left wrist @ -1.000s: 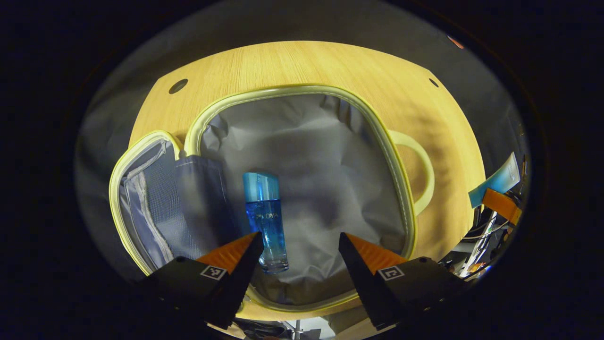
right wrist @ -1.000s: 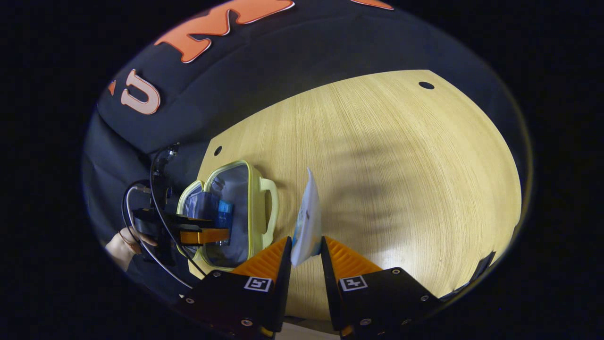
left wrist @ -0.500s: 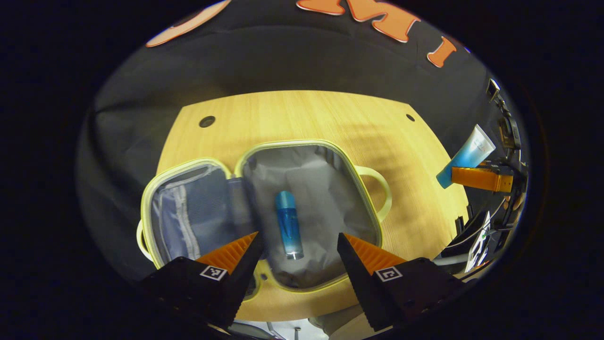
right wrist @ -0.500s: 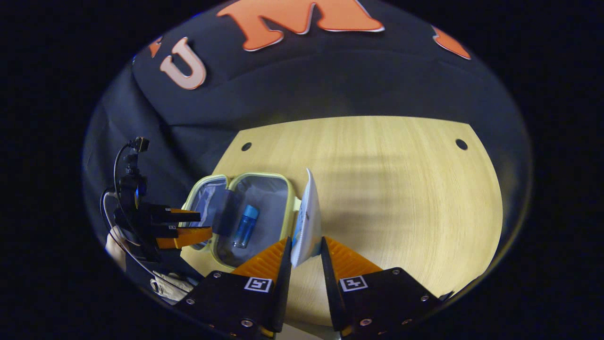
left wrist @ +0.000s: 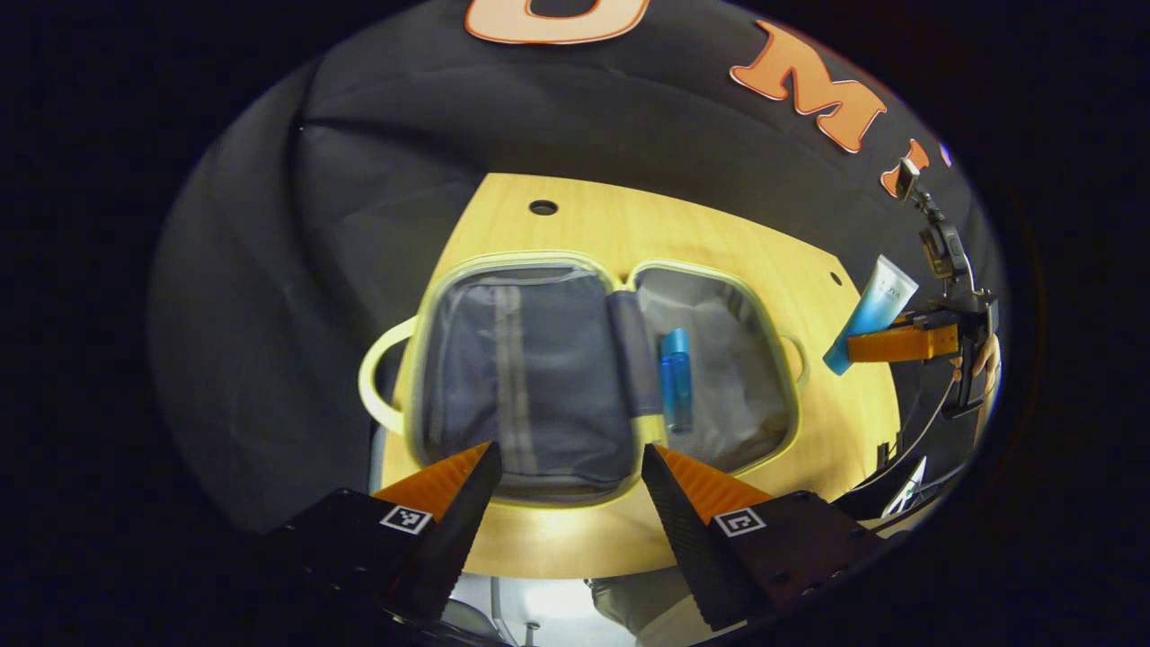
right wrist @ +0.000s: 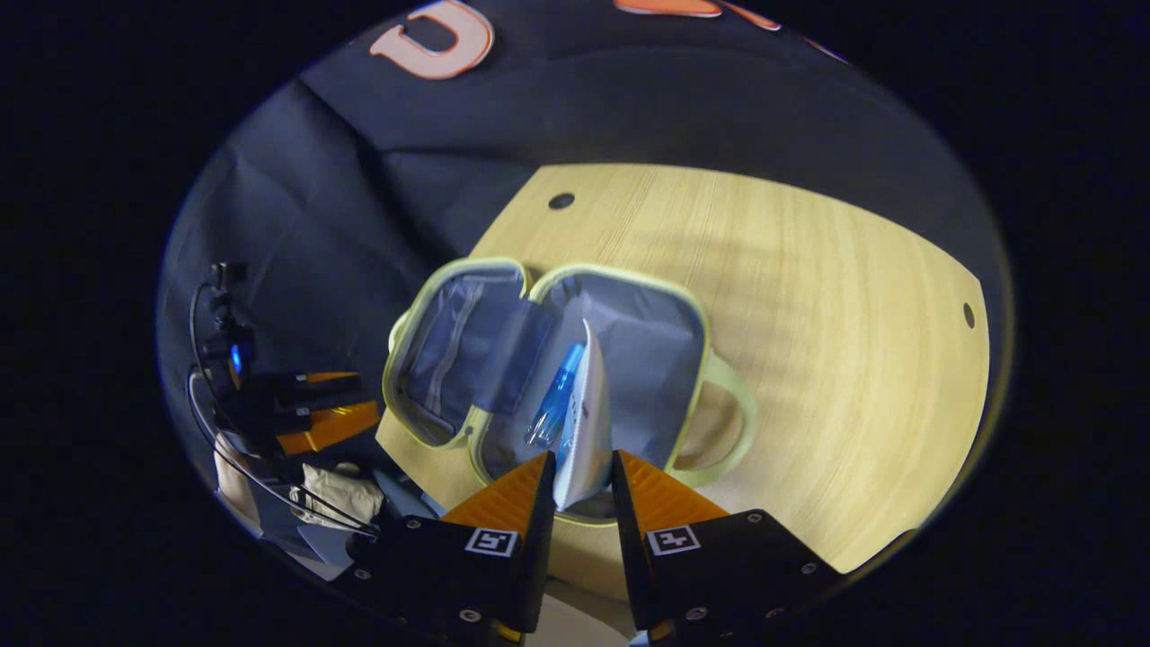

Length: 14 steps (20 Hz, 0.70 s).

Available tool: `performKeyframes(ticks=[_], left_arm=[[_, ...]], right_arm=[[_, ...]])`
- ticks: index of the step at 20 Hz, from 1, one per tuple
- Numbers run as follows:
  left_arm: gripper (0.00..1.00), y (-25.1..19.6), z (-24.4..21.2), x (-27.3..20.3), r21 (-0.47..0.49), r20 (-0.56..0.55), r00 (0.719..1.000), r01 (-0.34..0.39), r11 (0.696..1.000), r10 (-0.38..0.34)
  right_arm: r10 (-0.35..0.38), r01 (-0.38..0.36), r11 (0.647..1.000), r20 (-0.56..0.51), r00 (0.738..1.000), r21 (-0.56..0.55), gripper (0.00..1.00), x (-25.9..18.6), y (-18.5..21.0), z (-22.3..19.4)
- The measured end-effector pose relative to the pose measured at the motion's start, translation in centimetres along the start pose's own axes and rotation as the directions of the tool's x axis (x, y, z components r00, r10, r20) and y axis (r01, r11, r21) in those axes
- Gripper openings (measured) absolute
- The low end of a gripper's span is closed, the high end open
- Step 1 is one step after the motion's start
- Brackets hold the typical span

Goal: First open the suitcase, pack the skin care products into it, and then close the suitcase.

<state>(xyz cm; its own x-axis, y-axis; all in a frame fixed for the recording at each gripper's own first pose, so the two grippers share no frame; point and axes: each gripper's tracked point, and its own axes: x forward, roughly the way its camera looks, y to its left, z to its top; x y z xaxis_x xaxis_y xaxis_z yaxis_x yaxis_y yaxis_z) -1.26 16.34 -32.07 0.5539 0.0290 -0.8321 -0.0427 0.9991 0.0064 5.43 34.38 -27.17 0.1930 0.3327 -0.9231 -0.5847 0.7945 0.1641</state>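
Note:
A pale yellow-green suitcase [left wrist: 503, 261] lies open flat on the wooden table [left wrist: 575, 548], its grey lining showing. A blue bottle [left wrist: 676, 379] lies in its right half, also seen as the blue bottle [right wrist: 555, 406] in the right gripper view. My left gripper [left wrist: 568, 476] is open and empty, drawn back near the table's front edge. My right gripper [right wrist: 579, 481] is shut on a white-and-blue tube [right wrist: 586, 422], held over the open suitcase [right wrist: 692, 305]. The left gripper view shows that tube [left wrist: 870, 313] off to the right.
Bare table [right wrist: 844, 359] stretches to the right of the suitcase, with small round holes [right wrist: 561, 200] near its back edge. The far-off left gripper [right wrist: 314, 422] with its cables sits at the left of the right gripper view. Black cloth hangs behind.
My left gripper has pulled back and swung left, away from the bottle it left in the suitcase. My right gripper has carried the tube from beside the suitcase to over its open half.

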Motion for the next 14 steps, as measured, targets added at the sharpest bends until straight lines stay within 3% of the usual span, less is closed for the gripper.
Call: performKeyframes(ticks=[6, 8, 9, 13, 14], left_arm=[[0.98, 4.7, -3.1, -1.1, -0.042, -0.015, 1.0, -0.02, 0.999, 0.019], [0.98, 5.8, -4.0, -0.9, -0.065, -0.031, 0.999, -0.025, 0.998, 0.023], [0.98, 6.3, -4.3, -0.7, -0.077, -0.042, 0.999, -0.031, 0.997, 0.027], [0.98, 7.2, -4.8, -0.5, -0.106, -0.056, 0.998, -0.029, 0.994, 0.024], [0.98, 7.3, -4.9, -0.3, -0.11, -0.06, 0.998, -0.029, 0.994, 0.023]], right_arm=[[-0.082, 0.092, 0.995, -0.18, 0.98, 0.047, 0.39, 8.1, -1.5, -1.6], [-0.105, 0.12, 0.99, -0.2, 0.974, 0.068, 0.33, 9.6, -2.3, -1.4], [-0.126, 0.147, 0.986, -0.218, 0.968, 0.083, 0.39, 10.9, -3.1, -1.4], [-0.153, 0.178, 0.98, -0.239, 0.959, 0.087, 0.42, 11.9, -4.0, -1.5], [-0.149, 0.173, 0.981, -0.22, 0.964, 0.09, 0.36, 12.0, -3.8, -1.1]])
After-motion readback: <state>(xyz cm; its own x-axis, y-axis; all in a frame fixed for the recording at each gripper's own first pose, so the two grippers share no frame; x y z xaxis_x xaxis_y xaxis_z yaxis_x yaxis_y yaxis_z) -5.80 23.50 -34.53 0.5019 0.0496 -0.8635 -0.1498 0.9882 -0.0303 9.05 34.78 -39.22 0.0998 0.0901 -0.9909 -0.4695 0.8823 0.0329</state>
